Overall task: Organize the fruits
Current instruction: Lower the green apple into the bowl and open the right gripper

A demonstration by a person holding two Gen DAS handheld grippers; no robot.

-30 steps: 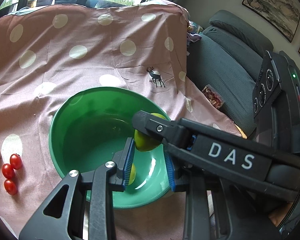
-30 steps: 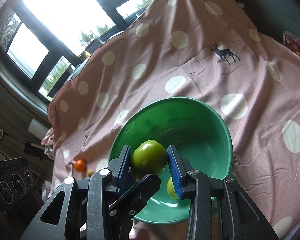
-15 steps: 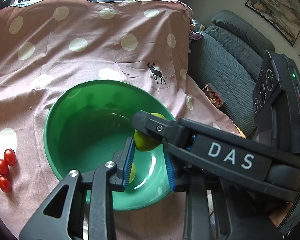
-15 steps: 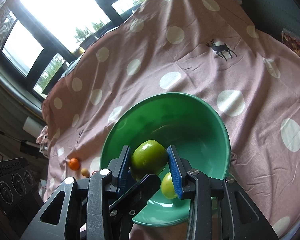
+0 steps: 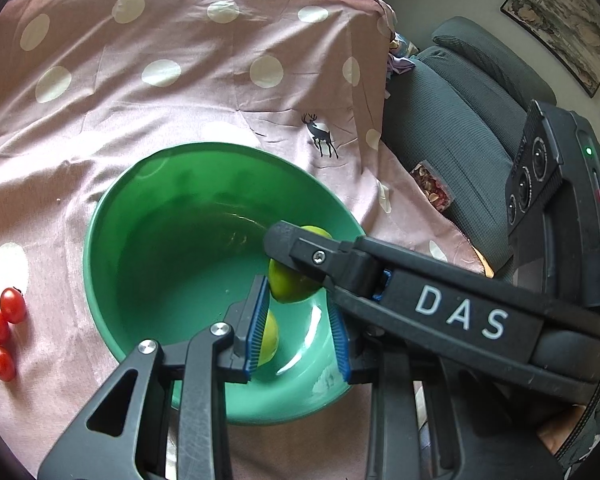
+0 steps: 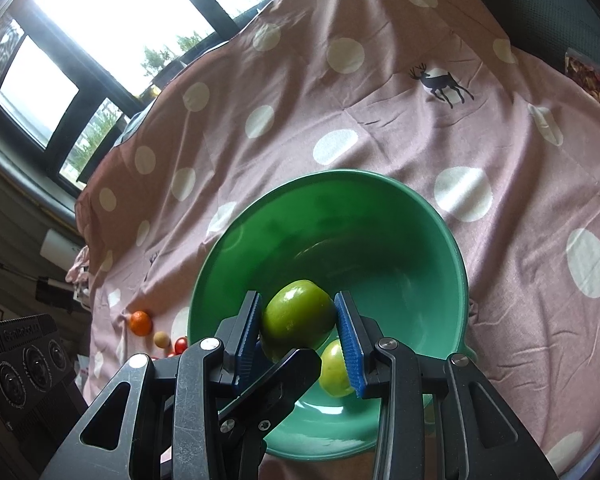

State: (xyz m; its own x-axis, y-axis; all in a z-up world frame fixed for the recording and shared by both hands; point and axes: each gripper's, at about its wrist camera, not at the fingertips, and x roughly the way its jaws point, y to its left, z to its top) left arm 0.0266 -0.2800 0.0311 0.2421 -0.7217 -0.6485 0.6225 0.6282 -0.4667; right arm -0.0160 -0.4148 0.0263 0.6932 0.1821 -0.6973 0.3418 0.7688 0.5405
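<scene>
A green bowl (image 5: 108, 240) sits on the pink dotted cloth; it also shows in the right wrist view (image 6: 440, 240). My right gripper (image 6: 300, 324) is shut on a green apple (image 6: 296, 314) and holds it over the bowl's near side; the apple also shows in the left wrist view (image 5: 290, 286). A smaller yellow-green fruit (image 6: 334, 368) lies in the bowl below it, also in the left wrist view (image 5: 270, 338). My left gripper (image 5: 298, 326) is open and empty over the bowl's near rim, under the right gripper's finger.
Three cherry tomatoes (image 5: 4, 332) lie on the cloth left of the bowl. A small orange (image 6: 141, 323) and a tan fruit (image 6: 162, 339) lie further left. A grey sofa (image 5: 460, 128) with a snack packet (image 5: 432, 192) stands at the right.
Both grippers have shifted slightly forward over the bowl, which now sits nearer and more to the left wrist view's centre. The small fruit in the bowl shows more. The apple stays gripped.
</scene>
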